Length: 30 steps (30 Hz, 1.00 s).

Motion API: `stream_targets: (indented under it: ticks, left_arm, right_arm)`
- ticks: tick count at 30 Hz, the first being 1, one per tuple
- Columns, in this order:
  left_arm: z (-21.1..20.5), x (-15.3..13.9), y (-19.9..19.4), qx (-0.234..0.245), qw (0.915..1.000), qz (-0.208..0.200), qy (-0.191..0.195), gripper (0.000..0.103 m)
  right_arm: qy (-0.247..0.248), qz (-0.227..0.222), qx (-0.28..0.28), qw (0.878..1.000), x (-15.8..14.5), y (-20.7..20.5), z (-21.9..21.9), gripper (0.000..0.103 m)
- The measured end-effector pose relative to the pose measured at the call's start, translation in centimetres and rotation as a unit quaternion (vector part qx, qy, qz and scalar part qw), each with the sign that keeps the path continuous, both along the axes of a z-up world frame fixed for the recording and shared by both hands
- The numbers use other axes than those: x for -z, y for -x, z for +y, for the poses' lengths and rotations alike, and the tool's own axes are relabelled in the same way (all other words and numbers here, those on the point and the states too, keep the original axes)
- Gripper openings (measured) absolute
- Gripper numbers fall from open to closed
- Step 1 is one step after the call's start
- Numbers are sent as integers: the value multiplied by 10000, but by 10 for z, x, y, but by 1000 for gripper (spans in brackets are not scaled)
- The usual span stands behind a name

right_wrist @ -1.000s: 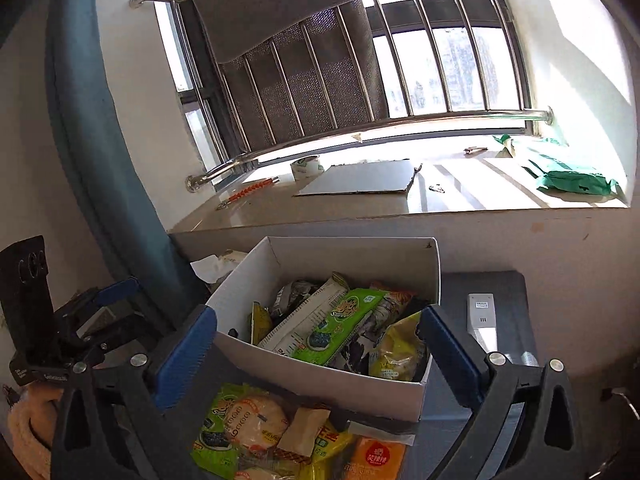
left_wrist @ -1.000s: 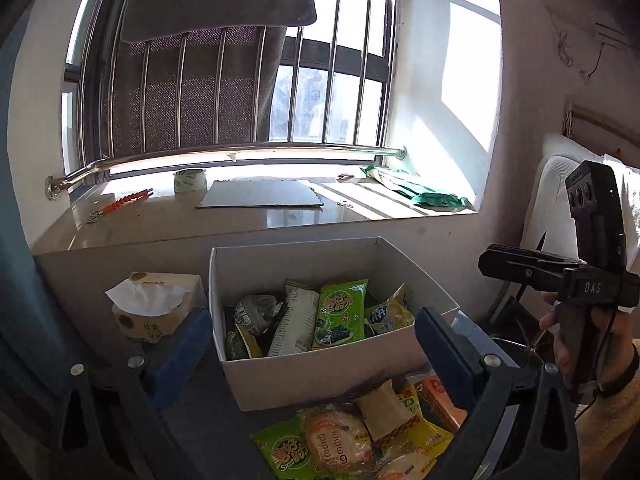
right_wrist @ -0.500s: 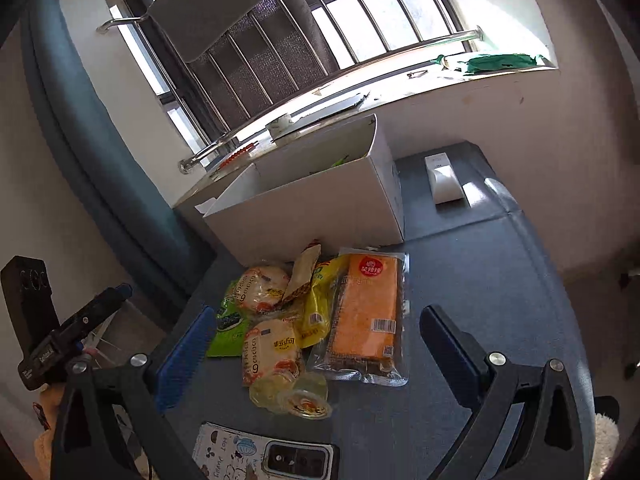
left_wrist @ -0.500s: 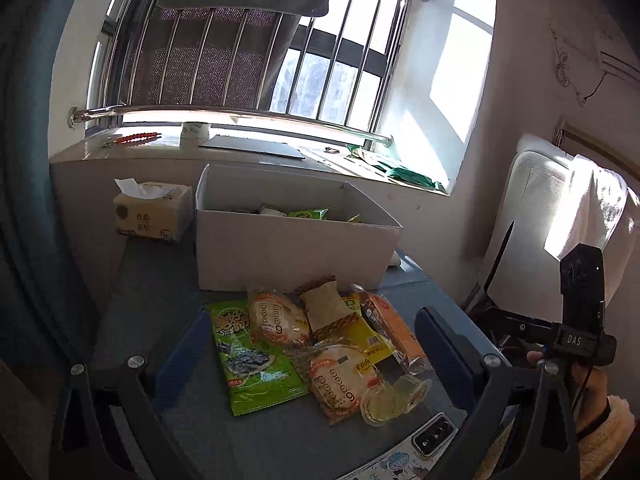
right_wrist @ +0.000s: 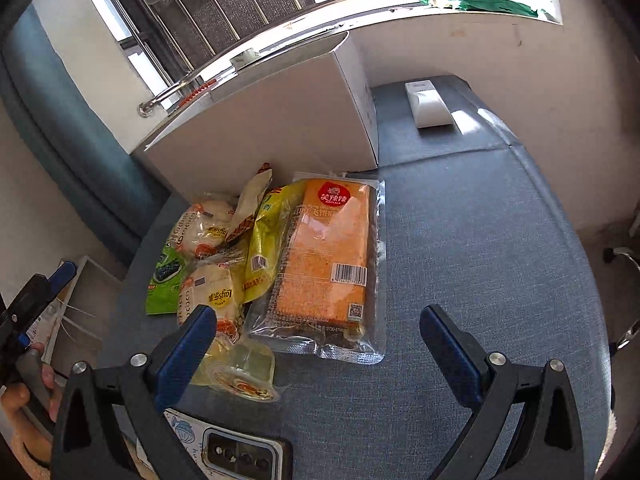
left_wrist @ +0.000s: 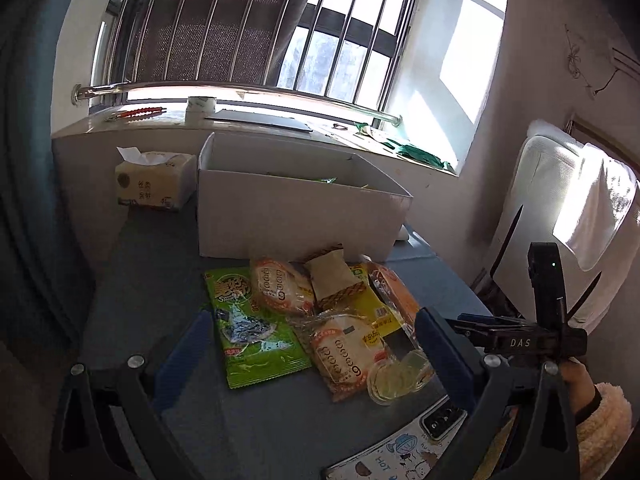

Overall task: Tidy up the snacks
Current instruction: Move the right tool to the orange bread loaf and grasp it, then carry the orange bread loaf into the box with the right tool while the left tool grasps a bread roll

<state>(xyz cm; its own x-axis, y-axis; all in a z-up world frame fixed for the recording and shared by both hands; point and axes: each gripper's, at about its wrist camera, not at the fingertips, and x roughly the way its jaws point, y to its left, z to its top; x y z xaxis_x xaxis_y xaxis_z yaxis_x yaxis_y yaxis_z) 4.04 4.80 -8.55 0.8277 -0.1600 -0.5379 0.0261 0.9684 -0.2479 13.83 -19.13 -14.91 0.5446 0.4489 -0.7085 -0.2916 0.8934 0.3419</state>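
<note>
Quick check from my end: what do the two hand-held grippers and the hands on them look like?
Both match: black frames with silver bolts and blue finger pads. The left hand-held gripper and the right hand-held gripper share that build. Seen from the left camera, the right one's black body reads "DAS" with a small green light, and the right hand wears a fluffy cream sleeve over a dark cuff.

Light source: daylight through the barred window (left_wrist: 320, 52); panes blown out white.
Glare: bright patches on the windowsill (left_wrist: 256, 120) and wall (left_wrist: 460, 64); a sunlit spot on the grey table (right_wrist: 472, 120).
Shadows: the box's (left_wrist: 296, 216) near side shaded; the curtain (left_wrist: 24, 160) dark.
Distortion: strong fisheye bending, black corners.
Sharpness: centre clear, edges soft.
</note>
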Motion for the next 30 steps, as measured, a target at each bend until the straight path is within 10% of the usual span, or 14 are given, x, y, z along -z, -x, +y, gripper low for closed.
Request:
stream_targets:
  ticks: [16,20,21,30]
  left_arm:
    - [34,24,-3,-326,9981,379,355,103]
    - [37,29,-7,-416,9972,487,376,103]
    - [38,30,-7,-422,9971,510,365,103]
    - [32,35,-29,-287,9970,723,66,103]
  right_arm:
    - [1168,173,-636,9910,15,-44,39,102]
    - [1264,12,-563,9904,12,-36,33,76]
    - [1177,22,-560,9915,11,-35,29,59]
    - [-477,-10,-98,9988,-7,-7,-32,58]
